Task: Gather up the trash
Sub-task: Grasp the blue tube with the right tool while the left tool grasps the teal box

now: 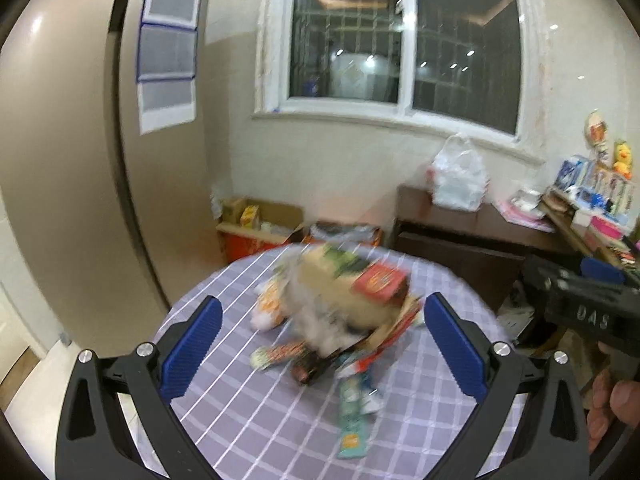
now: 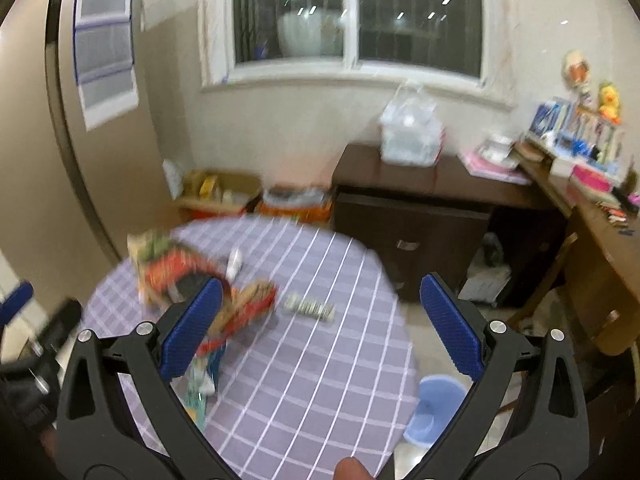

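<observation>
on the round table under a lilac cloth with a white grid (image 1: pixel 248 420), near its middle and toward the far edge: a blurred heap of crumpled snack wrappers and cardboard packets (image 1: pixel 340 304), glossy foil, tan card and red-orange print mixed, with a soft white wad at the heap's near side. trailing from the heap toward the near edge: a flat teal sachet (image 1: pixel 354 428), thin and shiny, lying on the cloth. lying apart from the heap, toward the right edge of the table: a small pale striped wrapper (image 2: pixel 310 307), flat and oblong. beside the table's right edge, down on the floor: a light blue plastic bin (image 2: pixel 436 408), round and smooth.

above the near edge, the left gripper (image 1: pixel 322 350): black angular arms, ribbed blue pads (image 1: pixel 192 354), jaws spread wide, holding nothing, touching nothing, the heap framed between them. off to the right edge of the table, the right gripper (image 2: pixel 318 330): same black frame, same ribbed blue pads (image 2: pixel 450 328), jaws likewise wide apart and empty, left pad seen in front of the heap, contact impossible to judge through the blur. beyond the far edge: an open brown cardboard box (image 1: pixel 260 220) on the floor.
</observation>
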Available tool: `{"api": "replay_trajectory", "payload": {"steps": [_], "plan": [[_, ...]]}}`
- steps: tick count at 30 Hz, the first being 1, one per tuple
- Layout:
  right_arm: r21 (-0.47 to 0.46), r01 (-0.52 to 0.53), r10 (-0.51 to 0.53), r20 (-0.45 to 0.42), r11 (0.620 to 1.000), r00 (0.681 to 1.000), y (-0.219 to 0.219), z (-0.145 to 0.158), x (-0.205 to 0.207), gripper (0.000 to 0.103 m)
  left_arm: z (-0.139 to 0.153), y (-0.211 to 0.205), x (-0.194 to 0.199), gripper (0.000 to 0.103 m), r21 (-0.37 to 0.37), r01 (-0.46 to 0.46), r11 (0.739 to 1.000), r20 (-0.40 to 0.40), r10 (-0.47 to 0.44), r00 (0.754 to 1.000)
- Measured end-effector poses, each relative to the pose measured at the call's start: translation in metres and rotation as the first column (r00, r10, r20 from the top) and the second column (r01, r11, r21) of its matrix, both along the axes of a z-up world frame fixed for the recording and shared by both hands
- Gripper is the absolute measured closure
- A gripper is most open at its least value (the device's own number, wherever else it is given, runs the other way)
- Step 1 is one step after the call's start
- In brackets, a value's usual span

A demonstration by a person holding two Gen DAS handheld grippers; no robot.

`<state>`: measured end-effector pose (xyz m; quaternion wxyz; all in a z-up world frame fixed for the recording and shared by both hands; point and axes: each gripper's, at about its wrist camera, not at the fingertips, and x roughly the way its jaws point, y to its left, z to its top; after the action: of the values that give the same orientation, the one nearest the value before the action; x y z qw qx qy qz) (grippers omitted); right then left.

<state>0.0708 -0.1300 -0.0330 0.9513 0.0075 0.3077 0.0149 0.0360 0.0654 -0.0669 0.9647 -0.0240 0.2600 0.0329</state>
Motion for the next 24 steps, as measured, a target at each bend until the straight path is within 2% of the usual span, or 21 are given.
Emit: {"api": "replay_trajectory", "payload": {"steps": [4,7,10,12,15,17,19,21,23,24], "plan": [[0.052,-0.114,0.122,-0.195,0.992,0.973,0.024,-0.067,0.011,0.006,-0.038,0.033,0.000,0.004,0.010,-0.071,0.997,-0.096,0.072,0.993],[0.059,-0.160,0.170,-0.292,0.985,0.941,0.048,-0.109,0.015,0.006,-0.066,0.057,0.000,0.004,0.013,-0.114,0.993,-0.175,0.114,0.978],[0.057,-0.219,0.225,-0.334,0.974,0.915,0.076,-0.131,0.018,0.006,-0.087,0.072,-0.001,0.004,0.028,-0.126,0.992,-0.231,0.129,0.964],[0.064,-0.249,0.256,-0.327,0.966,0.910,0.092,-0.138,0.021,0.006,-0.097,0.080,0.000,0.004,0.026,-0.123,0.992,-0.257,0.126,0.958],[0.041,-0.255,0.255,-0.312,0.966,0.915,0.104,-0.141,0.031,0.006,-0.104,0.086,0.003,0.004,0.028,-0.116,0.993,-0.281,0.119,0.952],[0.064,-0.227,0.235,-0.307,0.972,0.922,0.098,-0.141,0.040,0.006,-0.106,0.089,0.004,0.004,0.028,-0.110,0.994,-0.283,0.114,0.952],[0.081,-0.208,0.223,-0.322,0.975,0.920,0.092,-0.145,0.054,0.017,-0.109,0.091,0.007,0.004,0.025,-0.107,0.994,-0.283,0.109,0.953],[0.096,-0.214,0.235,-0.347,0.972,0.908,0.091,-0.153,0.067,0.040,-0.111,0.085,0.013,0.004,0.022,-0.101,0.995,-0.289,0.103,0.952],[0.094,-0.232,0.250,-0.371,0.968,0.894,0.096,-0.162,0.078,0.053,-0.113,0.078,0.018,0.004,0.023,-0.090,0.996,-0.295,0.093,0.951],[0.069,-0.244,0.252,-0.358,0.967,0.899,0.098,-0.162,0.080,0.067,-0.114,0.075,0.019,0.004,0.022,-0.083,0.996,-0.295,0.086,0.952]]}}
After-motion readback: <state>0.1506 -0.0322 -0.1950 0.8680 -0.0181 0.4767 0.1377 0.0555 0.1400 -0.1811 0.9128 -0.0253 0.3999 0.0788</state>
